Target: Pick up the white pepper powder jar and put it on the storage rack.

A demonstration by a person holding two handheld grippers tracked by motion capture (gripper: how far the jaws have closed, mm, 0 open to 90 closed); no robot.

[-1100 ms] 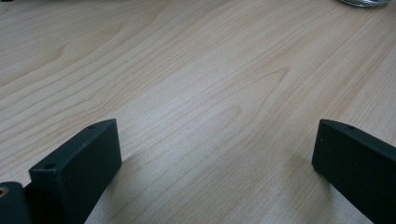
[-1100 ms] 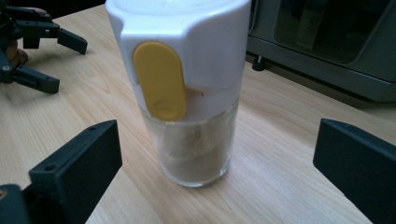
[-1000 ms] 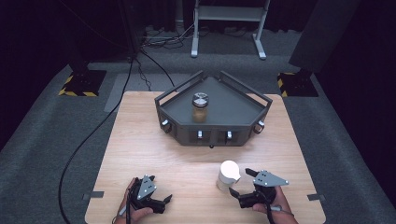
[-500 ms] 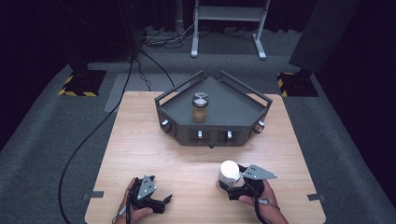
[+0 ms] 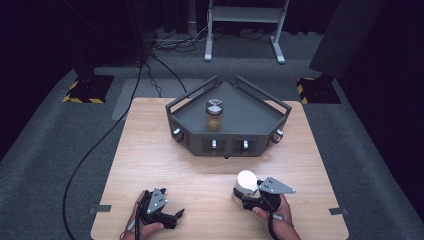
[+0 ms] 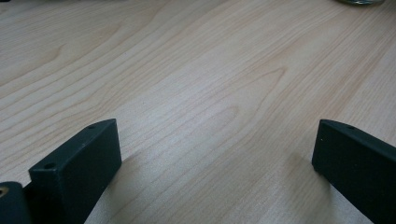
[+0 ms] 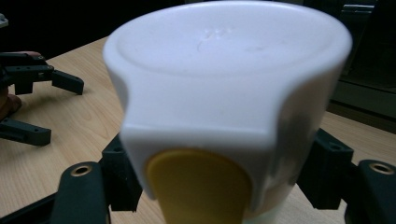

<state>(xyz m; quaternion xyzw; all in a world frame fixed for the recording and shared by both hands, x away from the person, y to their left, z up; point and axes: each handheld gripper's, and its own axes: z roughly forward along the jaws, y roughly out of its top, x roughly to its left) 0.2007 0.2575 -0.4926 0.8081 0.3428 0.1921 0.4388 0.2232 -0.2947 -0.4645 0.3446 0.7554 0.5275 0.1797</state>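
wooden table (image 5: 165, 165), one white bottle (image 5: 245, 184) pinched by right tool (image 5: 248, 201), left tool (image 5: 172, 218) spread, one jar (image 5: 214, 115) in one tray (image 5: 250, 117)

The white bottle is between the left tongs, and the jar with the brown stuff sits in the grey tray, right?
Not quite. The white bottle is between the right tongs, not the left ones. The right gripper view shows the black jaws on both sides of it, and the left tongs are open over bare table. The jar does sit in the grey tray.
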